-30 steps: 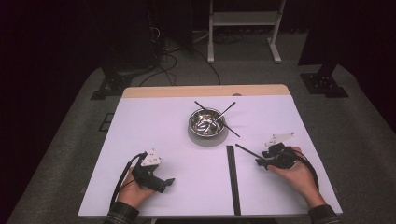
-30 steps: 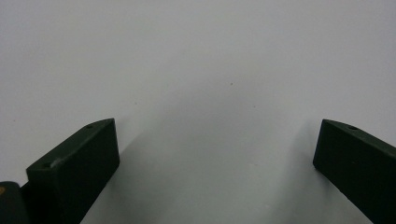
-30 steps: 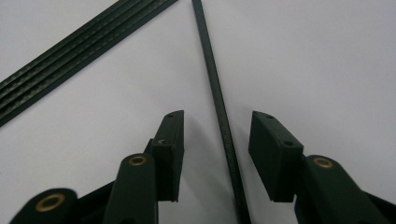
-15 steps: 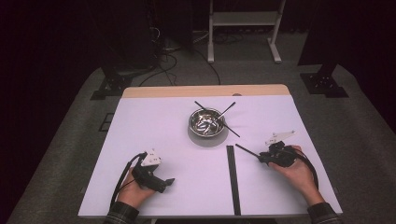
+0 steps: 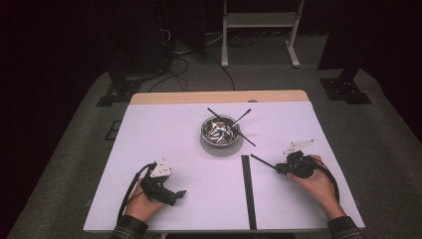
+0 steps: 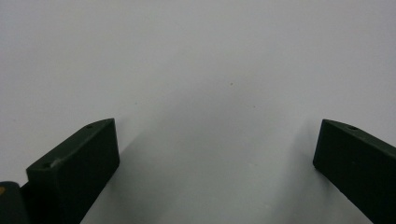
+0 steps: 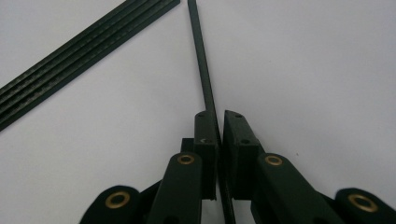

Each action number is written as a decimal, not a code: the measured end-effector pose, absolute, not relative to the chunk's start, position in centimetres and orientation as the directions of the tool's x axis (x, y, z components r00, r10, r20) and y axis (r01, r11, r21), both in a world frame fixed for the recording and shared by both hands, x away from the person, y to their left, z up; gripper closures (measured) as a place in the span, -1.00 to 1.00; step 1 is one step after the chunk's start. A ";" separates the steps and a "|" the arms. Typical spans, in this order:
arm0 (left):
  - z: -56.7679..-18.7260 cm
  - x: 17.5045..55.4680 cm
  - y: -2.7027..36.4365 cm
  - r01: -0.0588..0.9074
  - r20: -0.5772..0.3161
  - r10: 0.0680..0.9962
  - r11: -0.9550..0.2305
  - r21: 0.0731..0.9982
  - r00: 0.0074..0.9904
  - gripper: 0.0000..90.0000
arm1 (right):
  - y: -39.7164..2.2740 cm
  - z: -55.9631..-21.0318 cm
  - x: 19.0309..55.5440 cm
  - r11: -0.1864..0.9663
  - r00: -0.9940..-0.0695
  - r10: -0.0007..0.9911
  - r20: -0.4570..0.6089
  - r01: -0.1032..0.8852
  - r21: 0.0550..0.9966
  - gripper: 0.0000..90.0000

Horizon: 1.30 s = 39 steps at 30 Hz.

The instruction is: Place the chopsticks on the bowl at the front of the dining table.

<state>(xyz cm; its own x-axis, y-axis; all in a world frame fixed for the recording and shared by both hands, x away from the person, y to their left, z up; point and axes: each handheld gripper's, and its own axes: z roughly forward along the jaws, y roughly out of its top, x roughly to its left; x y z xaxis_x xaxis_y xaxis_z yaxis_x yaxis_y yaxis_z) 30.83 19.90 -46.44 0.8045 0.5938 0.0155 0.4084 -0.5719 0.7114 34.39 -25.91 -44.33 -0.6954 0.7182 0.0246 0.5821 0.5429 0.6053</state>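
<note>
A steel bowl (image 5: pixel 219 130) sits on the white tabletop (image 5: pixel 159 134), toward its far edge. Two black sticks (image 5: pixel 238 125) lean crossed over the bowl's right rim, and shiny metal bits lie inside it. Nearer than the bowl and a little to its right, a bundle of black strips (image 5: pixel 247 191) lies straight, running to the tabletop's near edge. Beyond the bowl, on the grey floor, stand a white frame (image 5: pixel 259 27) and tangled cables (image 5: pixel 181 62).

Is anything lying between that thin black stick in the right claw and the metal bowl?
Nothing visible does. The right claw has just closed on the black stick, and bare white table runs from its tip to the metal bowl. The bundle of black sticks lies off to the side.
</note>
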 end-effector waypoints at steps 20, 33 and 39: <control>-46.4 30.8 19.9 0.409 0.015 0.594 -0.572 0.712 0.804 -1.00 | -26.0 -44.1 34.1 0.518 -0.670 0.740 0.058 0.623 0.586 0.90; -46.4 30.8 19.9 0.409 0.015 0.594 -0.571 0.712 0.805 -1.00 | -27.1 -43.4 33.7 0.503 -0.658 0.751 0.058 0.627 0.594 0.90; -46.4 30.8 19.9 0.409 0.015 0.594 -0.571 0.712 0.804 -1.00 | -27.1 -42.9 33.2 0.513 -0.668 0.742 0.051 0.614 0.600 0.90</control>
<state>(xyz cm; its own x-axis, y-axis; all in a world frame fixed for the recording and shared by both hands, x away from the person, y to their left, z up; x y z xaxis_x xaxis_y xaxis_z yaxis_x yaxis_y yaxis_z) 30.84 19.91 -46.44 0.8042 0.5941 0.0147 0.4089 -0.5711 0.7117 33.16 -27.08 -42.87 -0.6685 0.7420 0.0507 0.6145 0.5125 0.5998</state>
